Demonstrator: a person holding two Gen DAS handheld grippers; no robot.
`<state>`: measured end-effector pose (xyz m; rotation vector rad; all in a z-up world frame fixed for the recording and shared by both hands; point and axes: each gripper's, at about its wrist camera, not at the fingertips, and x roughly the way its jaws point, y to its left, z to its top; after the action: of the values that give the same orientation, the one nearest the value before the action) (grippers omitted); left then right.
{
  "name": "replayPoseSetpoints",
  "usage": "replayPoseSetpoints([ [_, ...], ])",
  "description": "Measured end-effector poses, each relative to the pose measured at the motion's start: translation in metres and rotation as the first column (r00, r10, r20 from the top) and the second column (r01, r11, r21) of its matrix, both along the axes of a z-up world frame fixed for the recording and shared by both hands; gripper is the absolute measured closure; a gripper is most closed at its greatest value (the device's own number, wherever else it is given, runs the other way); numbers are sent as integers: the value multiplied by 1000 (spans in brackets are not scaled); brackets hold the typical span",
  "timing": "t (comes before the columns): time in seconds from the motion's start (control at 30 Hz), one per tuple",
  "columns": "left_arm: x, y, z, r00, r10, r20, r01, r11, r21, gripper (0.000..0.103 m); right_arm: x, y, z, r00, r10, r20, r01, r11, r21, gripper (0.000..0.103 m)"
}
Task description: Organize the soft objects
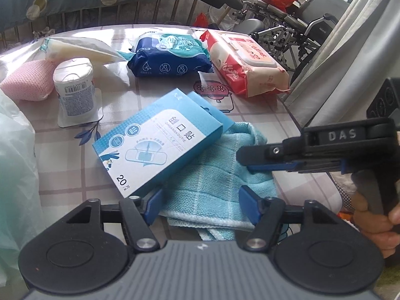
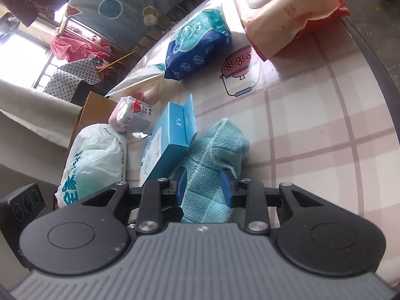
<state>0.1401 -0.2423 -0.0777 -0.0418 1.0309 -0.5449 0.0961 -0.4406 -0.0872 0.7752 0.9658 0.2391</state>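
towel [image 1: 212, 182] | near edge hidden | by left hand-held gripper [image 1: 200, 200]

Your left tongs [image 1: 200, 205] stand open over the folded blue cloth [image 1: 212, 175]; the plaster box [image 1: 157, 142] leans on it, and your right tongs [image 1: 246, 162] touch its edge.

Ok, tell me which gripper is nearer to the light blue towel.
Right. The right gripper has its fingers on either side of a fold of the light blue towel, apparently touching it. The left gripper is open at the towel's near edge, just short of it.
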Motion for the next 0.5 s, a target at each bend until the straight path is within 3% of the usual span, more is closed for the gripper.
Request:
replayPoseSetpoints([
  [0.27, 5, -8, -4, 1000, -8, -11, 8, 1000, 1, 32, 6, -4, 7, 999, -32, 12, 32, 998, -52, 62],
  [0.4, 6, -11, -8, 1000, -17, -22, 17, 1000, -1, 32, 9, -3, -5, 999, -37, -20, 36, 999, -31, 62],
  [0.5, 7, -13, -9, 999, -27, -19, 26, 1000, -8, 31, 10, -4, -8, 999, -30, -36, 31, 999, 23, 55],
])
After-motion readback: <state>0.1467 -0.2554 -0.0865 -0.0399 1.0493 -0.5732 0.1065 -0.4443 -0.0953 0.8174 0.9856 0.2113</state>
